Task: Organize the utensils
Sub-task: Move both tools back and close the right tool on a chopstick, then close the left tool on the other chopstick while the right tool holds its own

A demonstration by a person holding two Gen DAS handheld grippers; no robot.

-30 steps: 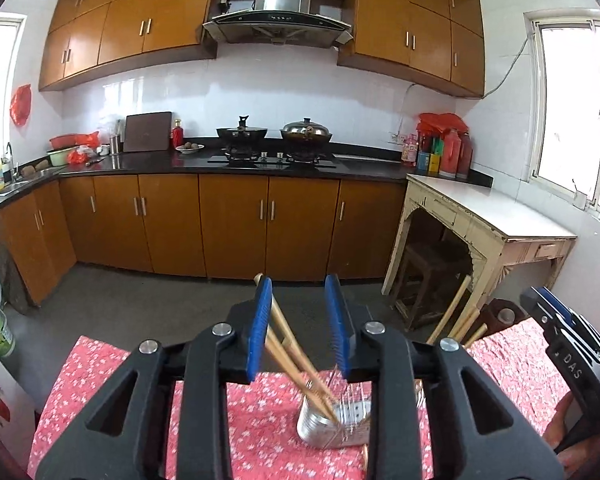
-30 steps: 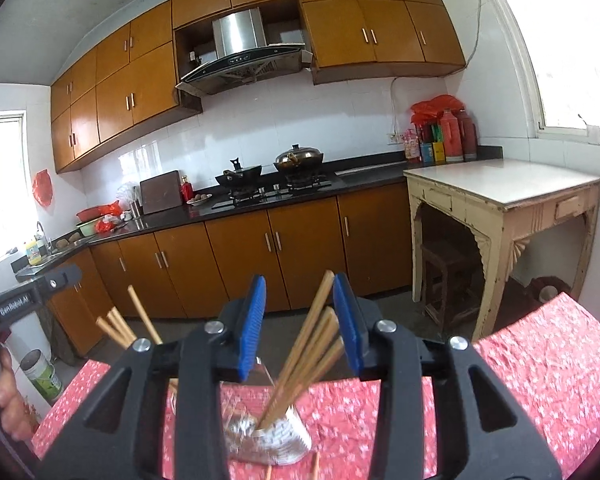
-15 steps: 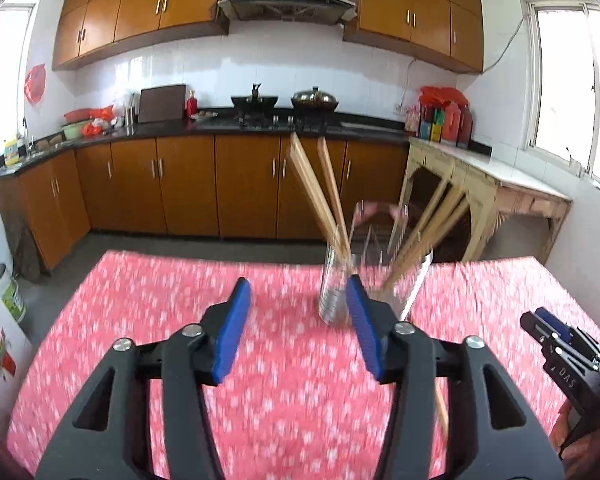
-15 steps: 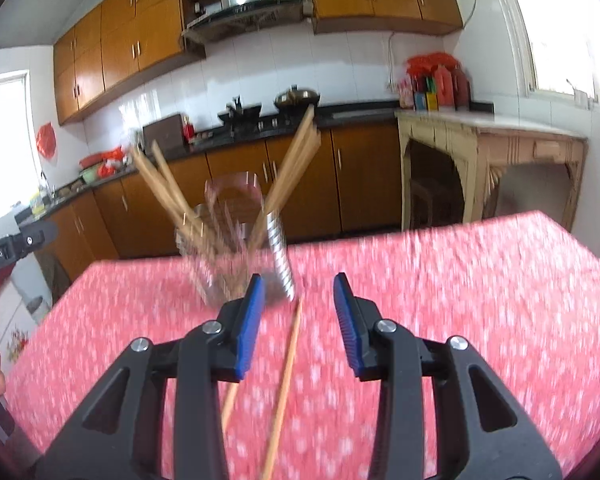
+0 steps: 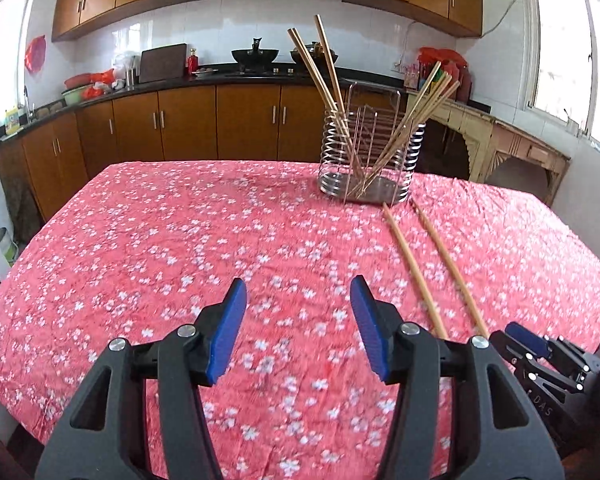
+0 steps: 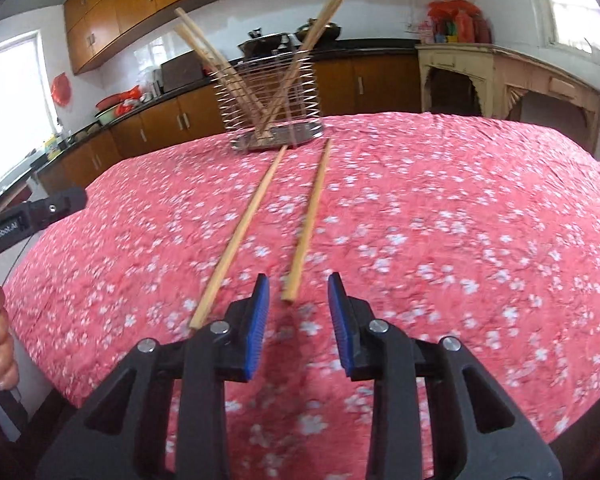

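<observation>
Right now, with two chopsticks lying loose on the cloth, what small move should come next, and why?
Probably ease the open right gripper forward and down around the near end of the right-hand chopstick, which already lies between its jaws. The wire holder stands just beyond, ready to receive it.

Red white-flowered tablecloth (image 5: 220,240), blue-padded tongs (image 6: 296,320)

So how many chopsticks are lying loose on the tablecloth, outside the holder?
2. One chopstick lies on the left, the other chopstick beside it on the right, its near end just ahead of the open right gripper. Both point toward the wire holder.
</observation>
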